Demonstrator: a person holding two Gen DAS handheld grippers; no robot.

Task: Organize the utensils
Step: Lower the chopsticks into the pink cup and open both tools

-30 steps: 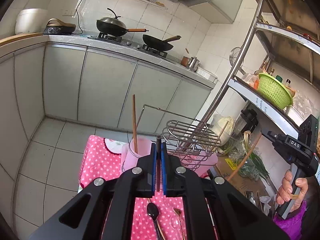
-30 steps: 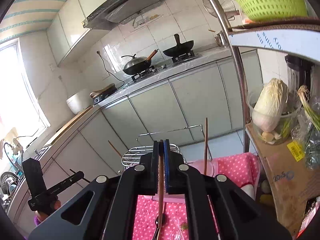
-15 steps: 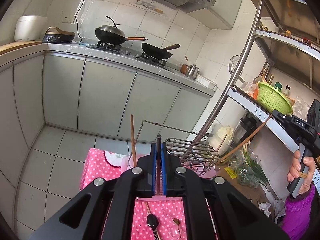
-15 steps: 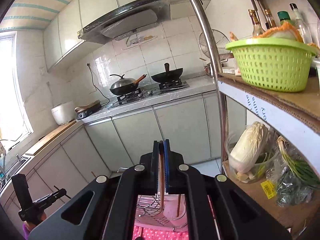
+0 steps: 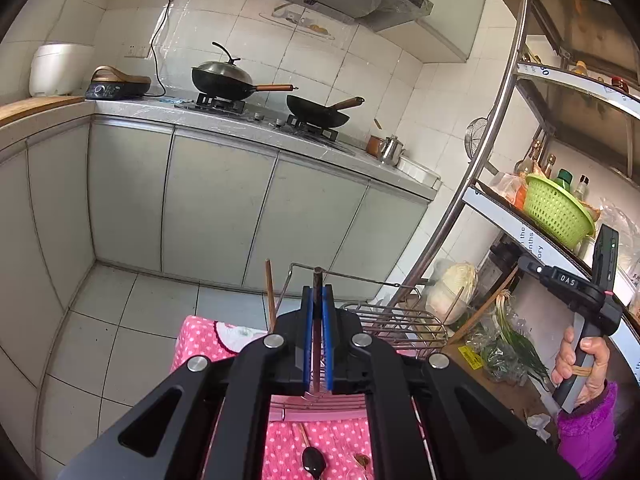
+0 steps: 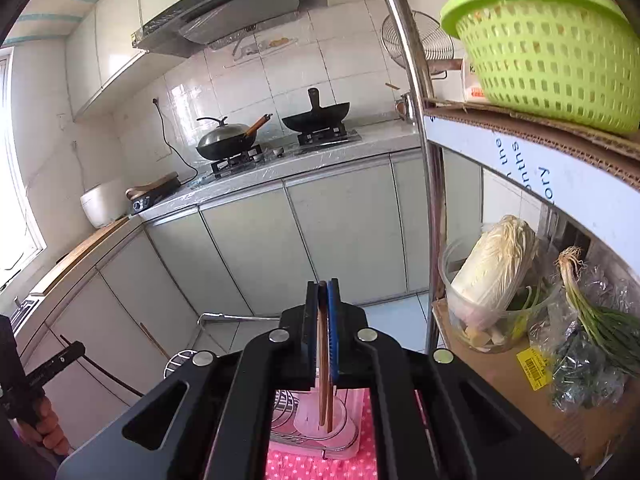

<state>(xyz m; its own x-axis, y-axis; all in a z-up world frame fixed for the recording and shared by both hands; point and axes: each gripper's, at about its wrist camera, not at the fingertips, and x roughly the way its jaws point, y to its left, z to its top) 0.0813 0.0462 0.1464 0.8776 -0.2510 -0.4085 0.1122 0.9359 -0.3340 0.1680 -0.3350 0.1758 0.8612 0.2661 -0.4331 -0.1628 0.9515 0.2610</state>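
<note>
Above the pink-dotted counter (image 5: pixel 200 344), both tongs hold utensils raised. Left tongs (image 5: pixel 317 304) clamped on one dark chopstick (image 5: pixel 317 280); right tongs (image 6: pixel 322 308) clamped on one brown chopstick (image 6: pixel 321 344), its lower end over the pink holder (image 6: pixel 320 420) in the wire rack (image 5: pixel 396 320).

Step, judged: carrying sticks to the holder. Next: lower each tip into the cup, then release.

Count: one chopstick standing (image 5: pixel 270 292), one dark spoon (image 5: pixel 314 460) lying on the cloth.
</note>
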